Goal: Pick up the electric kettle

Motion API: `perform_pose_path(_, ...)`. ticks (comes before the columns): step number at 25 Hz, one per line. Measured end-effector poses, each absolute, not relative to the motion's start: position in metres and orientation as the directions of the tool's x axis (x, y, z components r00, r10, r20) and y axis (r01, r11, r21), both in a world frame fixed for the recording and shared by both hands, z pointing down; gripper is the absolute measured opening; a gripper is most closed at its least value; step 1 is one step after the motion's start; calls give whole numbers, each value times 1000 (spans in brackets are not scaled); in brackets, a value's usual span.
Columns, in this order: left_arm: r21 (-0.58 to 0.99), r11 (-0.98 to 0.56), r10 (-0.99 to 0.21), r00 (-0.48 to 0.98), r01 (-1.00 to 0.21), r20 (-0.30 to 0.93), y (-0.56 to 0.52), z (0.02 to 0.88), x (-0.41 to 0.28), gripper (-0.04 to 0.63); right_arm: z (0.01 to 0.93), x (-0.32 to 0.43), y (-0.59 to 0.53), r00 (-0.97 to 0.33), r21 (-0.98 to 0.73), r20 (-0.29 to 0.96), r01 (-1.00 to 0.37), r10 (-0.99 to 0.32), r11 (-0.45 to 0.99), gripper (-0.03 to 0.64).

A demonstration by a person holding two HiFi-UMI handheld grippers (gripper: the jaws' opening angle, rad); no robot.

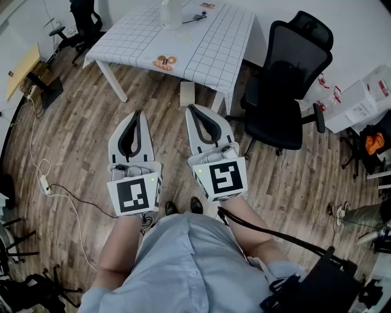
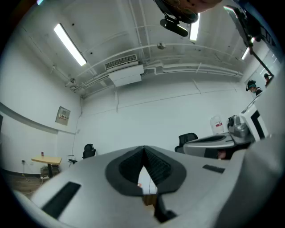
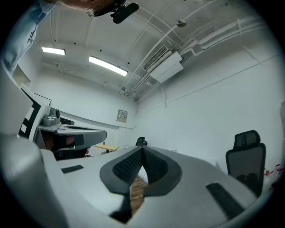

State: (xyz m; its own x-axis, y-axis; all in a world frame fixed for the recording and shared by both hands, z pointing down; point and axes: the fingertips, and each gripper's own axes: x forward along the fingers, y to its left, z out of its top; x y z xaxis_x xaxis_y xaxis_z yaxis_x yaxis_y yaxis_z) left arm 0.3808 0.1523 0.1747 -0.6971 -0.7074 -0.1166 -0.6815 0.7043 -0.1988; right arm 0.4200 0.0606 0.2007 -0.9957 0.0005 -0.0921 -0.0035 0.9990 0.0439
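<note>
A pale, translucent jug-shaped thing [image 1: 171, 13], which looks like the electric kettle, stands at the far side of the white grid-patterned table [image 1: 208, 43]. Both grippers hang side by side over the wooden floor, well short of the table and pointing toward it. The left gripper [image 1: 138, 114] has its jaws together at the tip with nothing between them; its own view shows the same [image 2: 143, 148]. The right gripper [image 1: 191, 107] is likewise shut and empty [image 3: 142, 149]. The kettle shows in neither gripper view.
A black office chair [image 1: 287, 79] stands right of the table. A cardboard box [image 1: 187, 93] sits under the table's near edge and a small orange item [image 1: 165, 62] lies on it. A white cable with a power strip [image 1: 44, 183] trails on the floor at left. White boxes [image 1: 354, 104] sit at right.
</note>
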Motion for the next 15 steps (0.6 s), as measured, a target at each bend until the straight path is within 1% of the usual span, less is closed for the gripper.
perform_pose_path(9, -198, 716, -695, -710, -669, -112, 135, 181, 386, 0, 206, 423, 43, -995, 46, -96, 18, 22, 999, 2)
perform_pose_path(11, -195, 721, -689, -716, -665, -111, 129, 184, 386, 0, 205, 421, 38, -993, 48, -115, 30, 35, 998, 0)
perform_pose_path(15, -176, 740, -670, -735, -649, -106, 121, 190, 383, 0, 207, 420, 27, -988, -1, -129, 79, 79, 997, 2)
